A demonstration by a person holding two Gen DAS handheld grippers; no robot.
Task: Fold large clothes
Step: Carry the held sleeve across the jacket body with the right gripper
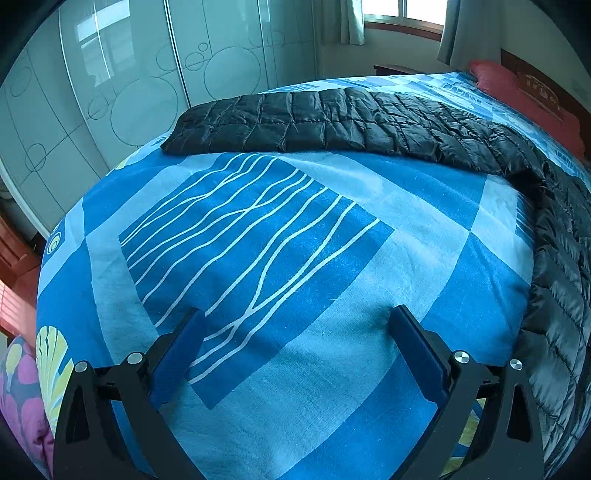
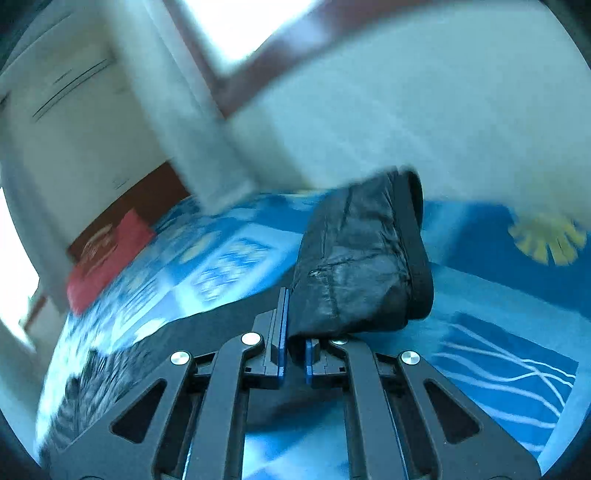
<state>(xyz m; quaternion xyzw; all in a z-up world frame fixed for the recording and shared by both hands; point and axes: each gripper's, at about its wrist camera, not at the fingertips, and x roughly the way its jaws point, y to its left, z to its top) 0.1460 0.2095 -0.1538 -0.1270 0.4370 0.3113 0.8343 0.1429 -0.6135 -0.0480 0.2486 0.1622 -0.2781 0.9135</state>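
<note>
Black quilted down jacket (image 1: 332, 122) lies stretched across the far side of the blue patterned bedsheet (image 1: 295, 258), running in the left wrist view from about ten o'clock along the top to two o'clock, then trailing down the right edge toward four o'clock. A red pillow (image 1: 524, 92) sits beyond it at one o'clock, against a dark wooden headboard. Pale sliding wardrobe doors with circle outlines (image 1: 129, 92) fill the ten-to-eleven o'clock area, and a curtained window (image 1: 402, 11) shows at twelve.

The left gripper (image 1: 295, 332) hangs over bare sheet at six o'clock, its blue-padded fingers (image 1: 177, 358) spread wide with nothing between them.

In the right wrist view, which is smeared by motion, the right gripper (image 2: 295, 354) has its blue pads pressed nearly together, pinching the end of the jacket's black sleeve (image 2: 362, 258). The ribbed cuff (image 2: 417, 254) stands up from the tongs toward one o'clock, lifted clear of the sheet. More of the dark jacket lies blurred at eight o'clock.
</note>
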